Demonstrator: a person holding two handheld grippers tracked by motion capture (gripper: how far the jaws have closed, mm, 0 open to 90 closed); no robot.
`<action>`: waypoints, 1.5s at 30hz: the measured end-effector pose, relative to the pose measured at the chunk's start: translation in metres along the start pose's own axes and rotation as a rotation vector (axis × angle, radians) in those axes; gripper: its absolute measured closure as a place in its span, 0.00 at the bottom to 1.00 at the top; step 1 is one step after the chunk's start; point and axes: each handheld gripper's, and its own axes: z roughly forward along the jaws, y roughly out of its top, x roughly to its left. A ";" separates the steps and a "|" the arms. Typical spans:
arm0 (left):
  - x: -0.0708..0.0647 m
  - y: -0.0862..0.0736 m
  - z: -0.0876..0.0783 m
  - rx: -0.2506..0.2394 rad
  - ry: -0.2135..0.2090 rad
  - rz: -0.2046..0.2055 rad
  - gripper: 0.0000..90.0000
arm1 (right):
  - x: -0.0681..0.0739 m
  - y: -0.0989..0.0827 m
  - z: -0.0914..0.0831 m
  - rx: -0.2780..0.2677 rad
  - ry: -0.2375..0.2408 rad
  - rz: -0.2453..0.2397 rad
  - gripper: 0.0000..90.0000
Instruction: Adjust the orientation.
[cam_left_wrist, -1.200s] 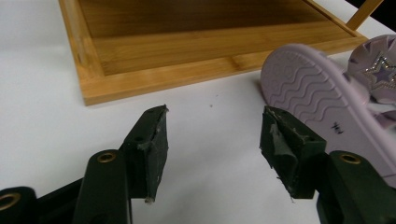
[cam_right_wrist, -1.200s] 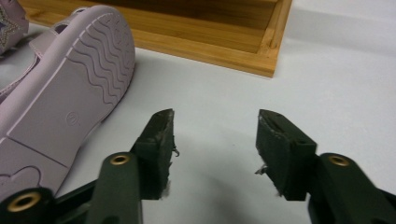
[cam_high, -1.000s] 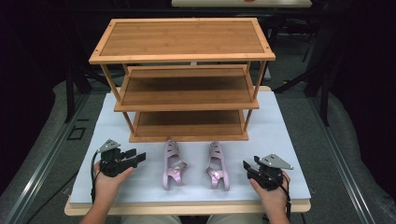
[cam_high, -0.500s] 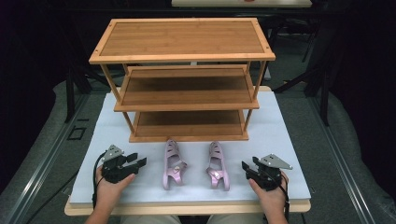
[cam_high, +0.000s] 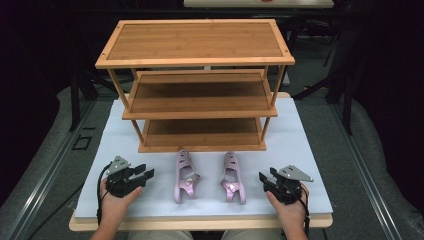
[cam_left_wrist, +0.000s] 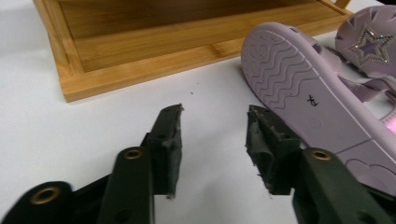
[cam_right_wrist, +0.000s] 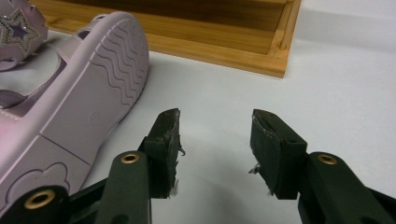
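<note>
The left tool (cam_high: 141, 176) rested on the white tabletop (cam_high: 310, 150), its jaws having just been narrowing with nothing between them. Just right lay the left lilac plastic sandal (cam_high: 184, 176) on its side, then the right lilac sandal (cam_high: 232, 177). The right tool (cam_high: 264, 178), jaws apart and empty, sat beside it, before the three-tier bamboo shoe rack (cam_high: 200, 107).

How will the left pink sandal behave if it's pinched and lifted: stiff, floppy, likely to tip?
The left pink sandal lies on its side, sole facing the left hand-held gripper, so a push would probably slide or flop it rather than roll it. The moulded, ribbed sole looks fairly stiff and grippy. Small, with cut-outs, it is likely light; thin straps may flex if pinched.
</note>
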 end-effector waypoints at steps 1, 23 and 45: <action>-0.001 0.001 0.000 -0.002 -0.007 0.005 0.66 | 0.000 0.000 0.000 0.000 0.000 0.000 0.58; -0.080 0.022 0.003 -0.011 -0.159 0.249 1.00 | -0.002 0.002 -0.007 -0.035 -0.006 0.020 0.63; -0.037 -0.009 0.001 0.218 -0.038 0.138 1.00 | -0.015 -0.001 -0.013 -0.043 -0.006 0.079 0.63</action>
